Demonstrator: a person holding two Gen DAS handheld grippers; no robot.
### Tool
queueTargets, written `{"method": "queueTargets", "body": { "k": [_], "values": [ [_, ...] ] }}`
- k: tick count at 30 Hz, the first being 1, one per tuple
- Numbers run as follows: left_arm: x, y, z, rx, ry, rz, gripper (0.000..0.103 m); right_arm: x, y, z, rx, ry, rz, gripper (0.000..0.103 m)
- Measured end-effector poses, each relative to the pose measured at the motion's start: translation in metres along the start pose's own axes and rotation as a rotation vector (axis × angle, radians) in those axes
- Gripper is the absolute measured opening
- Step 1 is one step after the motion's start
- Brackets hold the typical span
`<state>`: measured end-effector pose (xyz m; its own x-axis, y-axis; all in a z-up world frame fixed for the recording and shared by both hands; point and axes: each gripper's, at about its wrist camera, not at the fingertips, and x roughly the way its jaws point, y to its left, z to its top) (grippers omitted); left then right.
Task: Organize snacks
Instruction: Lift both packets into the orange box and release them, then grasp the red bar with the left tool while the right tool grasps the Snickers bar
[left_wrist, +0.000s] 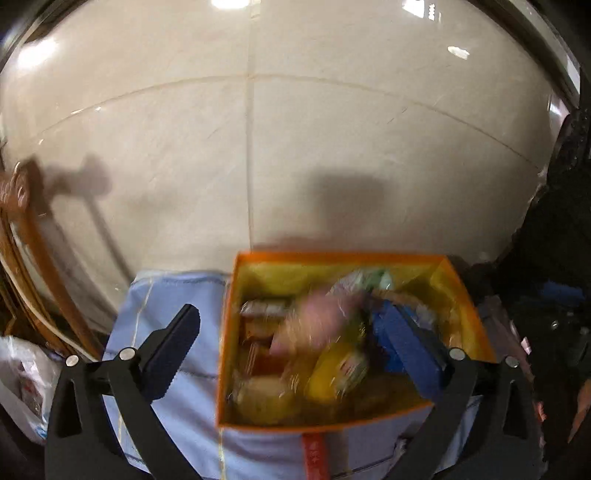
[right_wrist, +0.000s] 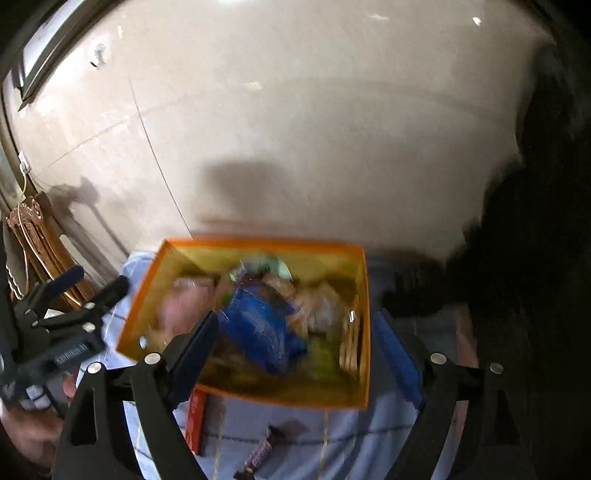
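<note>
While both frames are motion-blurred, layout is readable. Orange box (left_wrist: 334, 257), rectangular, thin stiff walls, open top, sits on a pale blue cloth (left_wrist: 177, 295) with stitched seams. Cloth covers a surface above glossy beige tile floor (left_wrist: 332, 129) with thin grout lines.

Box holds the snacks, piled loose: pink soft-looking pack (left_wrist: 317, 317), yellow rounded crinkly pack (left_wrist: 336, 373), blue wrapper (right_wrist: 258, 325), green-white pack (left_wrist: 369, 277) near the far wall. Labels too smeared to read.

Left gripper (left_wrist: 291, 328): black rigid fingers, serrated inner pads, spread wide, nothing between them. Its left finger is over the cloth beside the box, right finger over the box interior; contact with the snacks not resolvable.

Right gripper (right_wrist: 295, 343): also spread wide, holding nothing; blue ridged pad on its right finger, just outside the box's right wall, left finger over the near-left corner. Touching or apart, can't tell.

Outside the box on the cloth: flat red box (right_wrist: 195, 421) at the near wall, dark purple bar-shaped wrapper (right_wrist: 258, 454) nearer the camera. Carved wooden chair (right_wrist: 40, 236) at left, white plastic bag (left_wrist: 26, 373) below it.
</note>
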<state>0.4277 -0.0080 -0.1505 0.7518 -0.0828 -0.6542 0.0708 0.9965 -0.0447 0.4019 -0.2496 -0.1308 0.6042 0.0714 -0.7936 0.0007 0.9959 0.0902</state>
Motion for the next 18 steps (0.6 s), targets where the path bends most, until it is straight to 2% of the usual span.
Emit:
{"method": "queueTargets", "body": {
  "k": [2, 6, 8, 10, 11, 15, 18],
  "values": [
    [0.006, 0.003, -0.032, 0.047, 0.031, 0.032, 0.099, 0.014, -0.004, -0.031, 0.022, 0.059, 0.004, 0.086],
    [0.031, -0.011, -0.113, 0.205, 0.168, 0.076, 0.099, 0.048, 0.011, -0.100, -0.011, 0.182, -0.020, 0.084],
    [0.044, -0.022, -0.149, 0.251, 0.231, 0.077, 0.099, 0.070, 0.021, -0.125, -0.011, 0.255, -0.024, 0.073],
    [0.051, -0.033, -0.163, 0.278, 0.248, 0.088, 0.099, 0.088, 0.026, -0.143, -0.007, 0.309, -0.033, 0.064],
    [0.056, -0.039, -0.168, 0.287, 0.249, 0.095, 0.099, 0.094, 0.028, -0.149, -0.002, 0.320, -0.044, 0.063],
    [0.077, -0.049, -0.177, 0.287, 0.266, 0.171, 0.099, 0.118, 0.038, -0.163, 0.035, 0.367, -0.069, 0.063],
    [0.074, -0.039, -0.189, 0.243, 0.231, 0.170, 0.099, 0.130, 0.056, -0.174, -0.030, 0.356, -0.101, 0.065]
  ]
}}
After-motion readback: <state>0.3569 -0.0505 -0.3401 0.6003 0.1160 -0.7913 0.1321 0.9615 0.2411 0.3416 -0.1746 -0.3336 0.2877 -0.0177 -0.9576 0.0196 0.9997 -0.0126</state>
